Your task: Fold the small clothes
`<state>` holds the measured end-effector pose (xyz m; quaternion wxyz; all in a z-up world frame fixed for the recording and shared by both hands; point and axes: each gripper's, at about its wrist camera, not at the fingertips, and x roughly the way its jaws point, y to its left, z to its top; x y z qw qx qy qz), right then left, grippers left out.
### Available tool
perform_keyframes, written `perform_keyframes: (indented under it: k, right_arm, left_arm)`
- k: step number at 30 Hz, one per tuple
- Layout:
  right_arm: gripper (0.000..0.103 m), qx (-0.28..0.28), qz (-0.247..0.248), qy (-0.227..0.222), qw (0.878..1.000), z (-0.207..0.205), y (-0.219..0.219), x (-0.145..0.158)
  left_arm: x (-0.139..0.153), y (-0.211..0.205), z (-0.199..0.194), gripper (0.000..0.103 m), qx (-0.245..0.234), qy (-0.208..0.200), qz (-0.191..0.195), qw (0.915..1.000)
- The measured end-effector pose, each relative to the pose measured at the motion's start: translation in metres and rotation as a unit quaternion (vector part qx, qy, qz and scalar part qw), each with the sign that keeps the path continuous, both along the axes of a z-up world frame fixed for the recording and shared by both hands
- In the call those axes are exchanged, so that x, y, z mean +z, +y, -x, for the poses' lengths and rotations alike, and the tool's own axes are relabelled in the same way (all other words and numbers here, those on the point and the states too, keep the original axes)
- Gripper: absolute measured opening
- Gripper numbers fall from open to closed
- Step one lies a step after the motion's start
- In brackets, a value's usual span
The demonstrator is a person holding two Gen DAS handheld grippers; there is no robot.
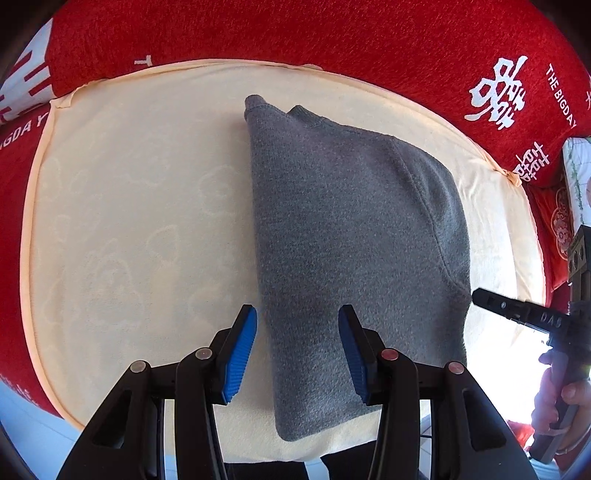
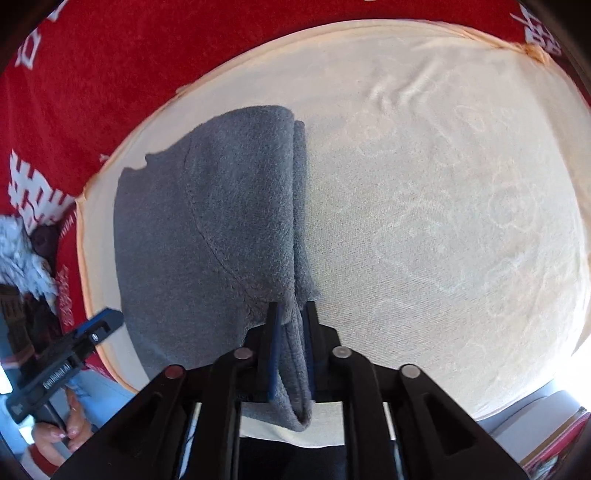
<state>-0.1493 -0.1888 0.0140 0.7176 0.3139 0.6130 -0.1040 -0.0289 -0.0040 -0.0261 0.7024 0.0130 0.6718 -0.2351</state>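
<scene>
Right now a grey knitted garment (image 1: 354,236) lies folded lengthwise on a cream cushion cover (image 1: 140,206), which in turn rests on a red blanket with white lettering (image 1: 258,33). Taking the garment as the landmark: in the left wrist view the left gripper (image 1: 297,350) hangs over its near end with the blue-padded fingers (image 1: 240,354) spread wide, one finger above the cream cloth just off the garment's folded side, the other above the grey knit itself — nothing lies between them but the fabric below. At the garment's opposite side, near the corner where a curved seam ends, the right gripper (image 1: 480,297) reaches in, and the person's hand (image 1: 561,395) shows on its handle. In the right wrist view the right gripper (image 2: 291,314) has its jaws drawn narrow on a doubled edge of the garment (image 2: 207,229), the grey cloth pinched between the pads and hanging down toward the camera in a loose fold. Beyond the garment's far side in that view the left gripper (image 2: 107,323) appears, at the rim of the cream cover (image 2: 443,184) — its fingers are seen edge-on there, so the gap cannot be judged from that side.
</scene>
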Motion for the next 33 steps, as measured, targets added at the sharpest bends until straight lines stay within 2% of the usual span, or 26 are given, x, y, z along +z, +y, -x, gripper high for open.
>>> perform_keyframes:
  k: [2, 3, 5, 7, 8, 9, 11, 20, 26, 28, 29, 32, 33]
  right_arm:
    - [0.044, -0.025, -0.029, -0.01, 0.999, 0.002, -0.006, -0.004]
    - [0.044, -0.034, -0.042, -0.016, 0.998, 0.003, -0.008, -0.005]
    - [0.044, -0.04, -0.07, -0.03, 0.996, 0.002, -0.009, -0.007]
    - [0.042, -0.03, -0.069, -0.024, 0.997, -0.001, -0.005, -0.009]
    - [0.025, -0.019, -0.058, -0.013, 0.998, -0.004, -0.002, -0.011]
    - [0.017, -0.007, -0.041, 0.0, 0.999, -0.007, 0.002, -0.014]
    - [0.015, 0.014, -0.003, 0.011, 1.0, -0.008, 0.006, -0.013]
    - [0.016, 0.062, 0.084, 0.037, 0.994, -0.015, 0.025, -0.001]
    - [0.02, 0.057, 0.103, 0.029, 0.993, -0.005, 0.028, 0.02]
    - [0.02, 0.056, 0.104, 0.029, 0.993, -0.004, 0.029, 0.026]
    - [0.02, 0.056, 0.102, 0.029, 0.993, -0.002, 0.028, 0.028]
    - [0.021, 0.058, 0.102, 0.032, 0.993, 0.0, 0.03, 0.034]
    - [0.027, 0.059, 0.101, 0.032, 0.993, 0.001, 0.032, 0.037]
  left_arm:
    - [0.0, 0.002, 0.001, 0.049, 0.001, -0.002, -0.006, 1.0]
    - [-0.001, 0.003, 0.001, 0.063, 0.001, -0.002, -0.01, 0.9999]
    - [0.001, 0.006, 0.002, 0.077, 0.006, -0.01, -0.015, 0.9998]
    - [0.002, 0.007, 0.003, 0.077, 0.004, -0.012, -0.016, 0.9998]
    - [0.001, 0.007, 0.003, 0.077, 0.003, -0.01, -0.017, 0.9998]
    - [0.0, 0.007, 0.003, 0.077, 0.004, -0.009, -0.019, 0.9998]
    - [-0.002, 0.008, 0.003, 0.077, 0.004, -0.004, -0.022, 0.9997]
    - [-0.003, 0.017, 0.001, 0.077, 0.029, -0.006, -0.03, 0.9991]
    - [-0.003, 0.017, 0.002, 0.077, 0.033, -0.006, -0.05, 0.9982]
    - [-0.003, 0.013, 0.003, 0.1, 0.027, -0.01, -0.07, 0.9972]
    - [-0.003, 0.012, 0.004, 0.103, 0.027, -0.015, -0.079, 0.9964]
    - [0.002, 0.012, 0.006, 0.103, 0.028, -0.023, -0.093, 0.995]
    - [0.004, 0.013, 0.006, 0.103, 0.032, -0.026, -0.097, 0.9944]
